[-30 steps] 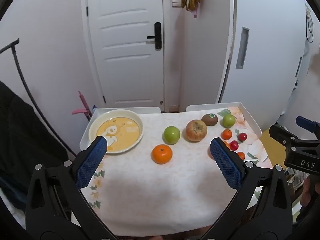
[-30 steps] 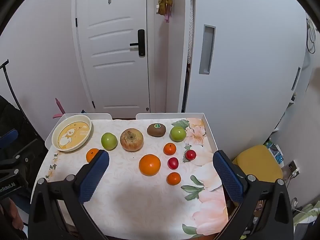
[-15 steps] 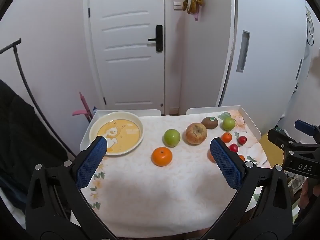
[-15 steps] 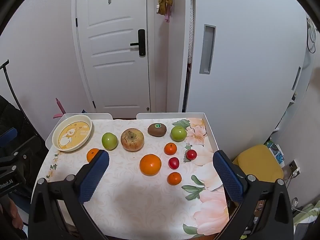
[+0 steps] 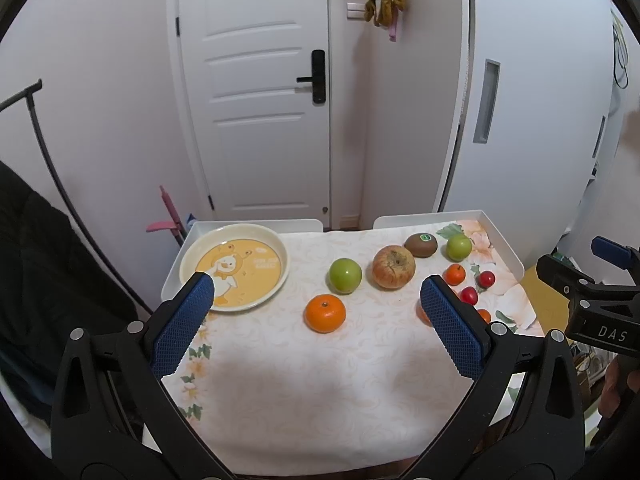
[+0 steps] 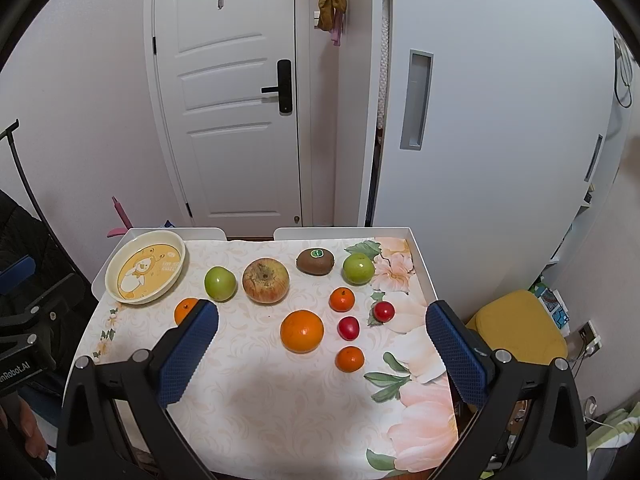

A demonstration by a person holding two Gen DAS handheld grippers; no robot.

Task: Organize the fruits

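Observation:
A yellow plate with a duck print sits at the table's back left; it also shows in the right wrist view. Fruits lie loose on the cloth: a big orange, a mandarin, a green apple, a red-yellow apple, a kiwi, a second green apple, small mandarins and cherry tomatoes. My left gripper is open and empty above the near table. My right gripper is open and empty, short of the orange.
The table has a floral cloth and a raised white rim at the back and right. A white door and wall stand behind. A yellow stool is at the right, a black jacket at the left.
Both views have shifted slightly; the left gripper has drawn back and up a little from the table. No fruit has moved.

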